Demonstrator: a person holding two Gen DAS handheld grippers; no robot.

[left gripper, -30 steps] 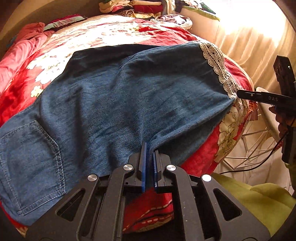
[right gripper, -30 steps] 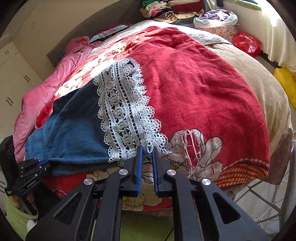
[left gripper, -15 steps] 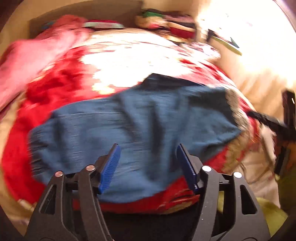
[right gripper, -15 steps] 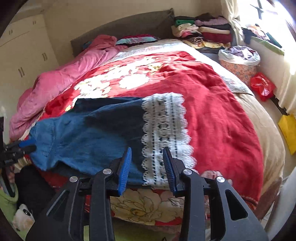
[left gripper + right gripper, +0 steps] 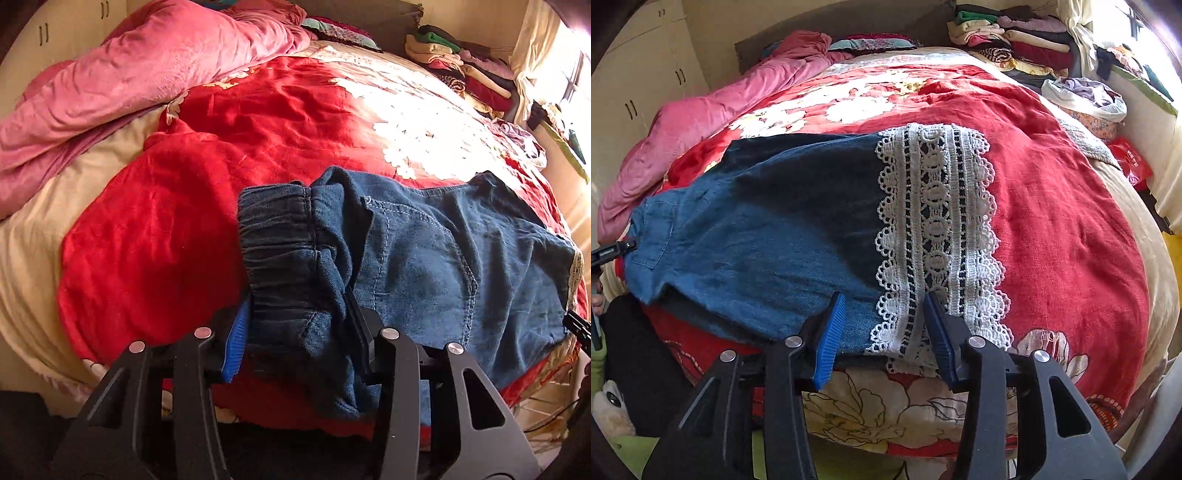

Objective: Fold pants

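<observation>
Here pants [image 5: 424, 258] waistband bunched between closing left tongs [image 5: 295, 334].

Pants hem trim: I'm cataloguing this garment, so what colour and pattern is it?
White openwork lace trim with scalloped edges, on blue denim pants; clearest in the right wrist view.

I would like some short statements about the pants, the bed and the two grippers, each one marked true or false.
1. The pants lie on a red bedspread. True.
2. The lace hem is black. False: it is white.
3. The right gripper is clamped shut on the lace. False: its jaws stand apart; they have just been opening.
4. The elastic waistband lies between the left gripper's fingers. True.
5. A pink quilt is bunched at the bed's far side. True.
6. The pants are green. False: blue denim.
</observation>
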